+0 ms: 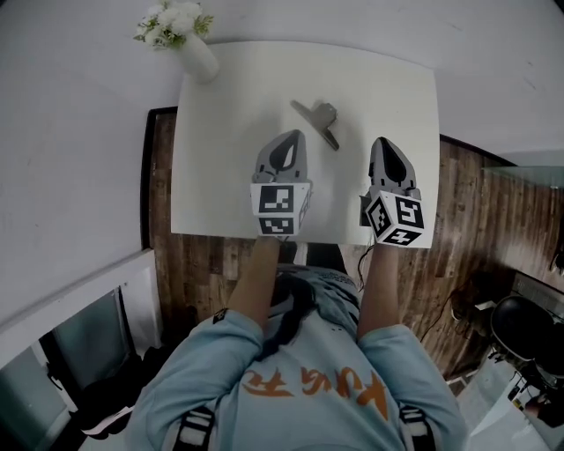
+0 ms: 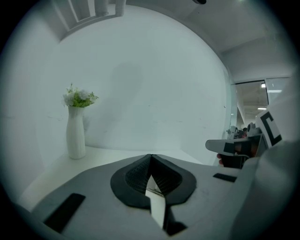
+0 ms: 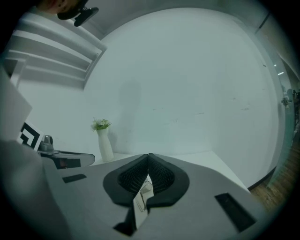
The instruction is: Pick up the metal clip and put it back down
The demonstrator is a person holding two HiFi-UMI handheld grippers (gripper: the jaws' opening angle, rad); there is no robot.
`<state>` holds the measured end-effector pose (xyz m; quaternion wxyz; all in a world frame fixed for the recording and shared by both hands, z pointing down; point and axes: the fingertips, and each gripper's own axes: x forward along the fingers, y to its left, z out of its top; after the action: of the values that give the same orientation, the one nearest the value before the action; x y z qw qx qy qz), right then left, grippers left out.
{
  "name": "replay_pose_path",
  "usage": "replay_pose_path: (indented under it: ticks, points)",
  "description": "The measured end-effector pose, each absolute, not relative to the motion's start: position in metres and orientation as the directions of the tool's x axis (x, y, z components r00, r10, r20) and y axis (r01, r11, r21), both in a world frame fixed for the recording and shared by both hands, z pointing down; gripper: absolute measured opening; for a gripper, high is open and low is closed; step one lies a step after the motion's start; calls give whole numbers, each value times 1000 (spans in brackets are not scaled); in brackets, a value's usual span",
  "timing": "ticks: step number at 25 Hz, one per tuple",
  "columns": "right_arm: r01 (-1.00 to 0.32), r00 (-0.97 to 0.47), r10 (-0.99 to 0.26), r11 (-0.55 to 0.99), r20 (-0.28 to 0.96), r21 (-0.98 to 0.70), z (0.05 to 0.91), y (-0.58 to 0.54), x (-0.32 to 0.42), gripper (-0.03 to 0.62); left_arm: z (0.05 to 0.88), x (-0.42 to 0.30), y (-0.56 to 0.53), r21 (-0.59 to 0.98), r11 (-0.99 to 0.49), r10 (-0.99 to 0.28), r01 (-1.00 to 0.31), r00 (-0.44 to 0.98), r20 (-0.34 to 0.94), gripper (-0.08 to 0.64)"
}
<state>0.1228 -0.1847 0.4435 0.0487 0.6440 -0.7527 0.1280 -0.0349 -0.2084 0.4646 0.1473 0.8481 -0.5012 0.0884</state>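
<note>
**Left claw** (image 1: pixel 297 135): jaws pressed together, tips meeting, nothing held. In the left gripper view (image 2: pixel 151 158) only a sliver of white surface shows through the gap behind the ribbed pads. It points away from the person over the near half of the surface.

**Right claw** (image 1: pixel 382 141): jaws likewise closed tip to tip and empty (image 3: pixel 149 156). It lies parallel to the left claw, near the surface's right edge. Whether either claw rests on the surface or hangs just above it is hard to tell from overhead.

**Metal clip** (image 1: pixel 319 119): grey, lying flat on the surface, just beyond the claw tips and between them, nearer the left. Neither claw touches it.

**Surface** (image 1: pixel 238 88): a white rectangular top against a pale wall.

**Vase** (image 1: pixel 199 58): white and slim, upright at the far left corner, holding white flowers (image 1: pixel 171 21). It also shows in both gripper views (image 2: pixel 75 133) (image 3: pixel 105 146).

**Floor** (image 1: pixel 162 176): dark wood planks beside and below the surface.

**Person**: bare forearms and a light blue shirt with orange print (image 1: pixel 308 388).
</note>
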Motion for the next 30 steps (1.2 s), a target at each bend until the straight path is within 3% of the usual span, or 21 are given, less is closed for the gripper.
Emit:
replay_pose_path:
  ticks: [15,30]
  points:
    - [-950,-291,-892,226,346,-215,501,-221,122,15,505,-30,-225,165,-374,-825,-913,408,391,17]
    - [-913,-405,-818,340,409,-225,534,-269,98,85,535,-35,-250,184,-335,-804,-924,382,455,17]
